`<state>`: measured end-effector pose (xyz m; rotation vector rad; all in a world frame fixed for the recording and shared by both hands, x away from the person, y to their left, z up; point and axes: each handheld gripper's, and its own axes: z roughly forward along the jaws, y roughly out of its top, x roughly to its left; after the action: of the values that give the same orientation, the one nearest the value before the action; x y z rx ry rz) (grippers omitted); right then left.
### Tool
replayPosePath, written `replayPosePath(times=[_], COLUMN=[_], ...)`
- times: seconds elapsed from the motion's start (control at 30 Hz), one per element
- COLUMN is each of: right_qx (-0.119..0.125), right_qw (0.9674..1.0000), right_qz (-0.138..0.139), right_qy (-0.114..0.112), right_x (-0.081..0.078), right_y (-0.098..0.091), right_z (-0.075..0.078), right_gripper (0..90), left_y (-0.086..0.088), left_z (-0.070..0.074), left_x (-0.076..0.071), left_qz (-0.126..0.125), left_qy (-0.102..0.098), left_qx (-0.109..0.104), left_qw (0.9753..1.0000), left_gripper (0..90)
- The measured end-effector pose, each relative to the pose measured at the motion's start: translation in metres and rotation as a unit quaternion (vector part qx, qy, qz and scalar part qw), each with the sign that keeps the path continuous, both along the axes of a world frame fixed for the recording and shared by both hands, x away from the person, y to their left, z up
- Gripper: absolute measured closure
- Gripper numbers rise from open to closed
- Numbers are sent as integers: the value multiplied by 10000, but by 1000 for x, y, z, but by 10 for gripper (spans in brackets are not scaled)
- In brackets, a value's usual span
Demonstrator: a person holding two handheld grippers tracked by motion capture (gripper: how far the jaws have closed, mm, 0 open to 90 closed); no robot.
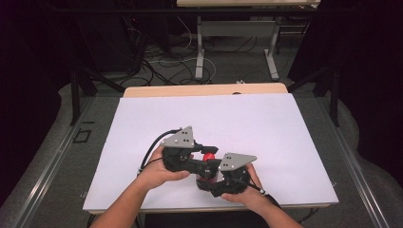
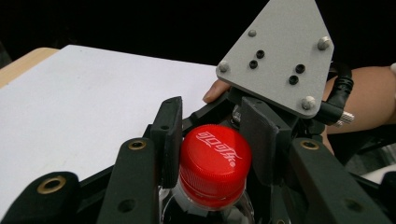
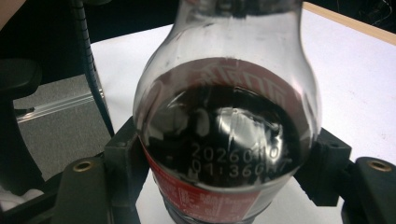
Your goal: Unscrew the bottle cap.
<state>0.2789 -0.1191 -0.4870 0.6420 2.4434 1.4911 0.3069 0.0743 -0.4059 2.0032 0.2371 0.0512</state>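
Note:
A clear cola bottle [image 3: 224, 130] holding dark liquid, with a red label, stands on the white table near its front edge. My right gripper [image 3: 224, 161] is shut on the bottle's body, one black pad pressing each side. The red screw cap [image 2: 215, 163] sits on the bottle's neck, and my left gripper [image 2: 215, 140] is shut on it, a pad against each side. In the high view the left gripper [image 1: 207, 158] reaches in from the left onto the cap [image 1: 208, 156], and the right gripper [image 1: 207, 181] holds the bottle lower down. The right gripper's grey plate [image 2: 275, 60] rises behind the cap.
The white table top [image 1: 237, 118] stretches away behind and to both sides of the hands, with a wooden strip [image 1: 204, 89] at its far edge. Beyond it stand the metal legs of another table [image 1: 199, 57] and loose cables [image 1: 161, 61] on the floor.

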Motion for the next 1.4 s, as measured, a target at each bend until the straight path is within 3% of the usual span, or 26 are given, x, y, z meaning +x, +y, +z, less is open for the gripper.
replayPosePath(times=[0.17, 0.2, 0.33, 0.4, 0.5, 0.6, 0.63, 0.7, 0.83, 0.9, 1.0, 1.13, 1.2, 1.27, 1.3, 1.4], right_qx=[-8, 17, 5, -37, -41, -61, -98, -129, -79, -101, -97, -25, -4, -21, 43, 87], right_qw=[10000, 10000, 9998, 9997, 9993, 9988, 9988, 9984, 9977, 9974, 9978, 9982, 9983, 9986, 9986, 9991], right_qz=[-56, -46, -179, -253, -375, -488, -486, -554, -665, -703, -653, -600, -588, -535, -529, -414], right_qy=[52, -39, 100, 56, -19, -28, -14, -15, -34, -88, -45, 3, 6, 55, 36, 88], right_x=[2, 3, 3, 4, 4, 4, 4, 4, 5, 5, 5, 6, 6, 6, 7, 6], right_y=[-2, -2, -3, -3, -3, -3, -4, -4, -5, -5, -6, -6, -6, -8, -7, -8], right_z=[0, -1, -1, -1, -1, -1, -1, -1, 0, 0, 0, -1, 0, 1, 0, 1], right_gripper=[294, 294, 294, 294, 294, 294, 294, 295, 295, 295, 294, 294, 294, 294, 294, 294], left_y=[-5, -6, -10, -13, -20, -25, -26, -28, -32, -32, -31, -22, -13, -2, 3, 13], left_z=[-1, -1, 0, 0, 0, 0, 1, 1, 1, 1, 3, 9, 14, 19, 21, 25], left_x=[-7, -8, -15, -18, -25, -29, -29, -29, -30, -30, -27, -26, -26, -25, -24, -22], left_qz=[433, 592, 1074, 1385, 1932, 2262, 2301, 2476, 2526, 2528, 2384, 2293, 2275, 2085, 1857, 1253], left_qy=[-133, -175, -166, -122, -59, -30, -14, 91, 14, 32, 133, 98, 75, 64, 65, 14], left_qx=[43, 81, 100, 102, 91, 97, 118, 29, 73, 23, 36, -32, -130, -218, -208, -38], left_qw=[9990, 9981, 9940, 9902, 9811, 9740, 9731, 9688, 9675, 9675, 9711, 9733, 9737, 9778, 9824, 9921], left_gripper=[611, 612, 613, 614, 614, 614, 614, 614, 615, 614, 595, 426, 409, 399, 399, 398])
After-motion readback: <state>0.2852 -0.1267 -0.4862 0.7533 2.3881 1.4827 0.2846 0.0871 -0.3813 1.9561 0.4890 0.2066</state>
